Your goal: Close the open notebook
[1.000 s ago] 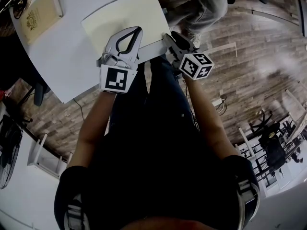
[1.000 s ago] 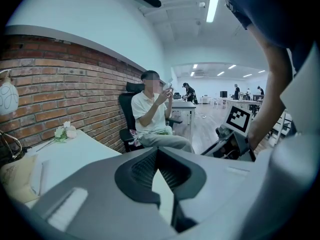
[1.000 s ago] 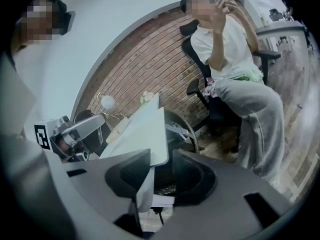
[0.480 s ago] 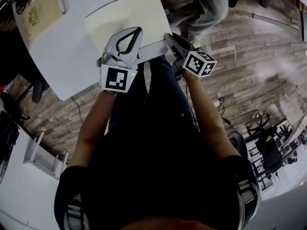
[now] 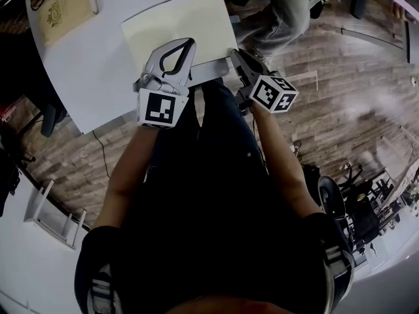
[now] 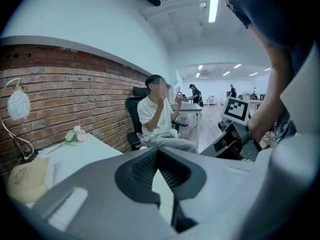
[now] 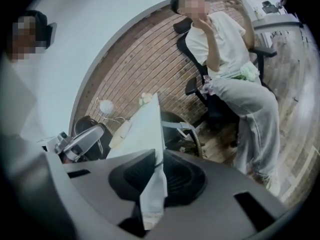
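The open notebook [image 5: 173, 25] lies on the white table [image 5: 98, 64], one cream page facing up. My left gripper [image 5: 188, 42] rests over its near edge, fingers meeting at the tips in a teardrop loop; in the left gripper view [image 6: 158, 151] only a pale wedge shows between the jaws. My right gripper [image 5: 234, 52] is at the notebook's near right corner. In the right gripper view [image 7: 156, 166] the jaws are shut on a thin whitish edge of the notebook [image 7: 152, 194], seen edge-on.
A closed tan book [image 5: 65, 8] with a gold emblem lies at the table's far left. A person [image 7: 225, 59] sits in an office chair just beyond the table. A lamp [image 6: 17, 106] and flowers [image 6: 75, 134] stand by the brick wall.
The head view has drifted, so the table and notebook sit slightly more to the right. The right gripper's marker cube has shifted a little right and down. Both grippers keep their hold.
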